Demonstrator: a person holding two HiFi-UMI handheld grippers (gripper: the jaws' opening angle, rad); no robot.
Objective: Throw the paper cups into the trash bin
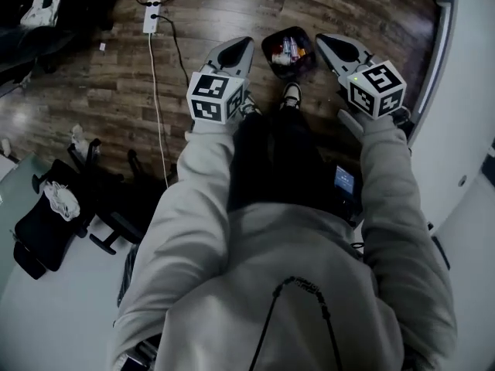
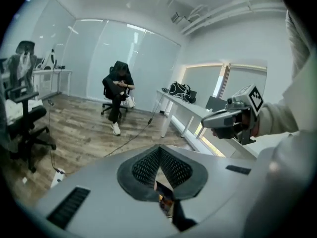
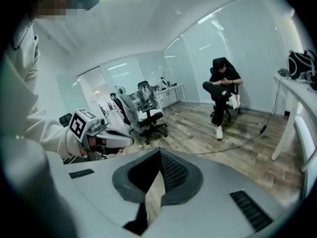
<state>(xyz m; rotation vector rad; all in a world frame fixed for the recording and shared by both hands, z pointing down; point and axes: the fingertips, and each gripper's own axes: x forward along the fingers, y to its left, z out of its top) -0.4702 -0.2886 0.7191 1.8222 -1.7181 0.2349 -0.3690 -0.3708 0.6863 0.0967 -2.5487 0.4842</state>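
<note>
A dark trash bin [image 1: 272, 46] stands on the wooden floor between the two grippers, right in front of my feet. Light and reddish rubbish [image 1: 288, 51] lies inside it; I cannot tell cups apart in there. My left gripper [image 1: 244, 43] hangs just left of the bin, shut, with nothing between its fingers. My right gripper [image 1: 322, 39] hangs just right of the bin, also shut and empty. In the left gripper view the left gripper [image 2: 159, 148] has its pads meeting, and the right gripper [image 2: 210, 123] shows at the right. In the right gripper view the right gripper [image 3: 159, 152] is closed, and the left gripper [image 3: 126, 141] shows at the left.
A white power strip [image 1: 151, 15] with a cable lies on the floor to the far left. Black office chairs [image 1: 46, 215] stand at the left. A white desk edge [image 1: 456, 122] runs along the right. A person in black [image 2: 118, 90] sits on a chair across the room.
</note>
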